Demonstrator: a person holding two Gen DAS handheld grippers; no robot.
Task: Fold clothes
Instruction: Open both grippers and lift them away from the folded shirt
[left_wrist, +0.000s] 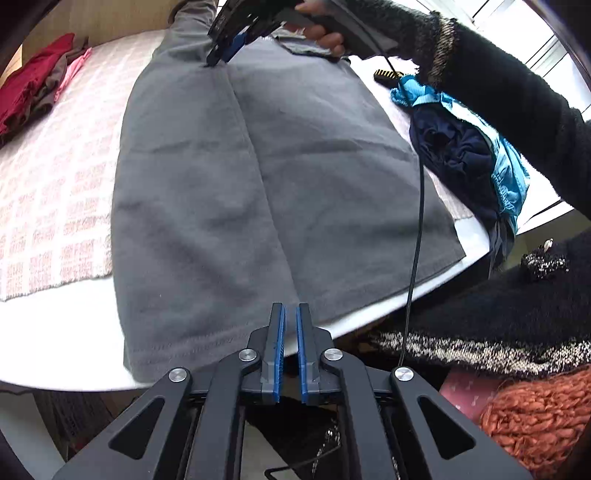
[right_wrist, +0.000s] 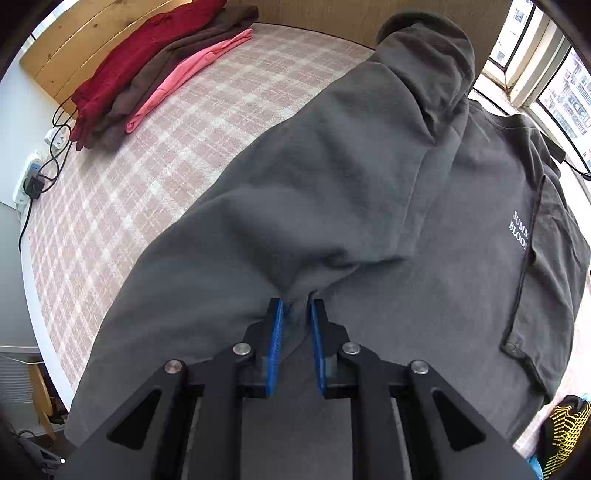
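A grey T-shirt (left_wrist: 207, 184) lies flat on the table with one side folded over, leaving a straight crease down its middle. That crease runs into my left gripper (left_wrist: 290, 308) at the near hem by the table's edge; its jaws stand almost together on the cloth. At the far end of the crease, my right gripper (left_wrist: 216, 62) points down onto the shirt, held by a hand in a dark sleeve (left_wrist: 517, 96). In the right wrist view the right gripper (right_wrist: 295, 306) is shut on a bunched pinch of the T-shirt (right_wrist: 369, 177), whose white lettering (right_wrist: 519, 230) shows at the right.
A pink checked mat (left_wrist: 48, 177) covers the round white table (left_wrist: 55, 332). Folded red, brown and pink clothes (right_wrist: 155, 66) lie at the far left. A heap of navy and light blue clothes (left_wrist: 461, 147) and a yellow-black item (right_wrist: 565, 424) lie right. A black cable (left_wrist: 415, 240) hangs across the shirt.
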